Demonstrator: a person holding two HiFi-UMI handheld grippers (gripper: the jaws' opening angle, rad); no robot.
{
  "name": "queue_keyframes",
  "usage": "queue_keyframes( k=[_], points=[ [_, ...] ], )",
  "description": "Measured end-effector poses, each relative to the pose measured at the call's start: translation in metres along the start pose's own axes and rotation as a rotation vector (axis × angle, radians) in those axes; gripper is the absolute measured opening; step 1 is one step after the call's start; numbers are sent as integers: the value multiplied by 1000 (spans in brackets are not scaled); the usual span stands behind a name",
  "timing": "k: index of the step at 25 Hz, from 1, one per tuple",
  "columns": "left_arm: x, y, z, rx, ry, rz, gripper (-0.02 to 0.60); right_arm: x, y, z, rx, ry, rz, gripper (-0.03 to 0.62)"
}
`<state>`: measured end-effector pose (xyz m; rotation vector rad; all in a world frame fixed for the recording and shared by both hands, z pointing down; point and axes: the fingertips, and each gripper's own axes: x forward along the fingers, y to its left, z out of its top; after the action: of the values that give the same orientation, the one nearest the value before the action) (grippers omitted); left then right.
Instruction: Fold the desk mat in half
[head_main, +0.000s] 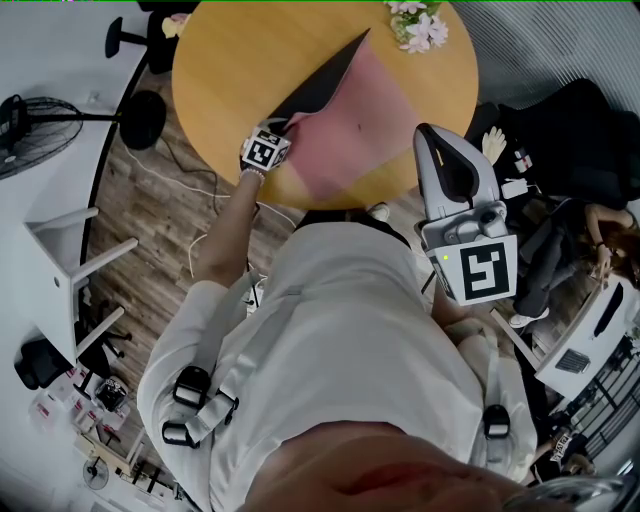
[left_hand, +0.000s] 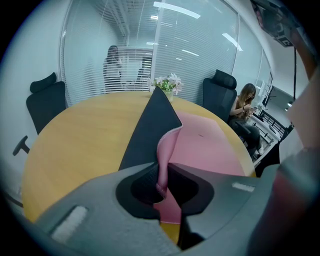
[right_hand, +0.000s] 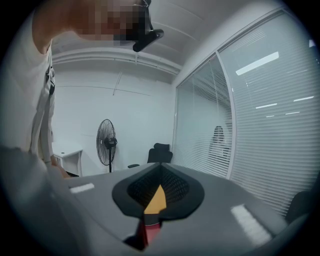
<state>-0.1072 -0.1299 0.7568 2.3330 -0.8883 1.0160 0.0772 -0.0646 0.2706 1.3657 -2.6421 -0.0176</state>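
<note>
Right tool (right_hand: 160, 169) sits closed and empty beside the table (head_main: 225, 70). Left tool (left_hand: 163, 175) pinches the desk mat (head_main: 345, 130) edge, mid-fold. Next I'd carry it across and match the edges.

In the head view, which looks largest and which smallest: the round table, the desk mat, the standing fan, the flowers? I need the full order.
1. round table
2. desk mat
3. standing fan, cut by the left edge
4. flowers, cut by the top edge

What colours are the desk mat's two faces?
The desk mat is pink one side, black the other; clearest in left gripper view.
</note>
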Motion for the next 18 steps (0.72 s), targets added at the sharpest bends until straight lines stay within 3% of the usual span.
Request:
queue_keyframes(
  k=[18],
  points=[
    [-6, -27, -17, 28, 25, -39, 41, -8, 2, -2, -39, -3, 14, 5]
  ],
)
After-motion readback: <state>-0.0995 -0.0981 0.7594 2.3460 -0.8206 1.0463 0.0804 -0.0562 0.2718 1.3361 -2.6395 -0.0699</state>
